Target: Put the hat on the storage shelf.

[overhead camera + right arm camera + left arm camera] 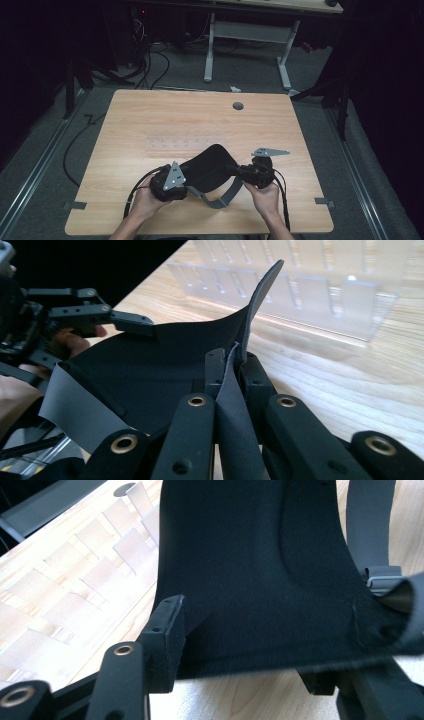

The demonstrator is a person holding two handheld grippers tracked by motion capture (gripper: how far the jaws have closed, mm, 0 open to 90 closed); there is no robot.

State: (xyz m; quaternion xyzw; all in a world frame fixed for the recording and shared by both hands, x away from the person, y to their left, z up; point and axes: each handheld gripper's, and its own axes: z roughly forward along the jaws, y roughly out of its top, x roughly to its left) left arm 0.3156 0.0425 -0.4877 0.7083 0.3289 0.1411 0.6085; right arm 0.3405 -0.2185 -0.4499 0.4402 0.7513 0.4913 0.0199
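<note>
Your right gripper point(227, 372) has its jaws pinched tight on one edge of the black pad point(210, 167), the fabric standing up between them. Your left gripper point(250, 645) has its jaws spread around the pad's opposite edge; they are not pressing on it yet. The pad stretches lengthwise between the two grippers, just above the desk point(150, 115), with its grey strap point(222, 200) looping down on your side. The clear organiser point(320, 290) lies beyond the pad.
</note>
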